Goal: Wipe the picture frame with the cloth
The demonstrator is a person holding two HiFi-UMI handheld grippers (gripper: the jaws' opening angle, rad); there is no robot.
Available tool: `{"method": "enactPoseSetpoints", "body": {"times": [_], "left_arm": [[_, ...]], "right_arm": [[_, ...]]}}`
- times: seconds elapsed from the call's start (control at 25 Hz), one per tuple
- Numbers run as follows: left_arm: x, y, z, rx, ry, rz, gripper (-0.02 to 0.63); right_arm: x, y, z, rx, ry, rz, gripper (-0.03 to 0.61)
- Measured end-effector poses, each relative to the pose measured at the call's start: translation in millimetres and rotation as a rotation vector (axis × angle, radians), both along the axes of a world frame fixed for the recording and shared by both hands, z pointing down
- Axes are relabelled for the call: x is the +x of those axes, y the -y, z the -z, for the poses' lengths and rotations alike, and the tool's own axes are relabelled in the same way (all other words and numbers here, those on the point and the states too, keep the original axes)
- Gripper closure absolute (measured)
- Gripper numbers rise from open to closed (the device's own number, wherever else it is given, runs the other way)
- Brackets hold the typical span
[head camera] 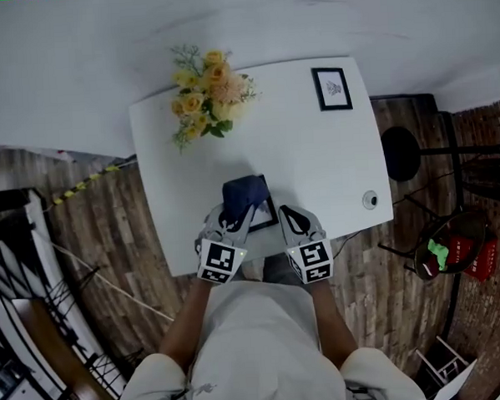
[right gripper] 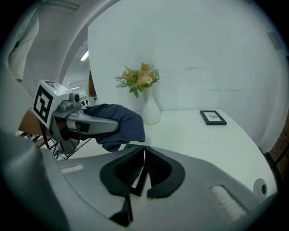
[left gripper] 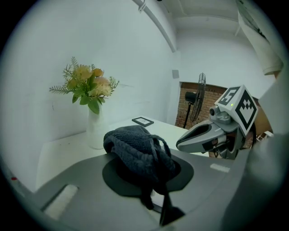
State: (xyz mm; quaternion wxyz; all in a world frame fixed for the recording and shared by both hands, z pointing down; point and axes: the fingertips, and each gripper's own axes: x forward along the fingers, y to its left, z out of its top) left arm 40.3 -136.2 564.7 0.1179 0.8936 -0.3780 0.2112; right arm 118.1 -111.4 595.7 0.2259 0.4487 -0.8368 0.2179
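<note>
A dark blue cloth [head camera: 243, 192] is bunched in my left gripper [head camera: 236, 212], which is shut on it just above the table's near edge. The cloth [left gripper: 135, 146] fills the left gripper view and hides the jaw tips. Under and beside the cloth lies a small black picture frame [head camera: 267, 215]. My right gripper [head camera: 288, 218] is shut on that frame's right side; the frame [right gripper: 138, 179] shows edge-on between its pads. In the right gripper view the cloth [right gripper: 117, 122] hangs from the left gripper [right gripper: 86, 124] close to the frame.
A white table [head camera: 315, 158] carries a vase of yellow flowers [head camera: 207, 93] at the back left, a second black frame [head camera: 332, 89] at the back right and a small round fitting [head camera: 369, 199] near its right edge. A black fan stand [head camera: 400, 152] stands on the wooden floor to the right.
</note>
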Motion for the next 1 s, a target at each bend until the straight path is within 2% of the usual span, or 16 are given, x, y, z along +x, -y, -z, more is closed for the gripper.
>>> {"method": "enactPoseSetpoints", "body": {"times": [0.48, 0.64, 1.0], "left_arm": [[22.8, 7.7, -34.2, -0.039, 0.021, 0.024, 0.528], [28.9, 9.6, -44.4, -0.057, 0.026, 0.031, 0.528], [44.9, 12.4, -68.6, -0.098, 0.048, 0.01, 0.528]], "right_arm": [[-9.1, -5.0, -52.6, -0.098, -0.01, 0.087, 0.544], [-8.0, -3.8, -64.5, -0.123, -0.012, 0.088, 0.537], [-15.2, -10.1, -82.2, -0.172, -0.016, 0.141, 0.497]]}}
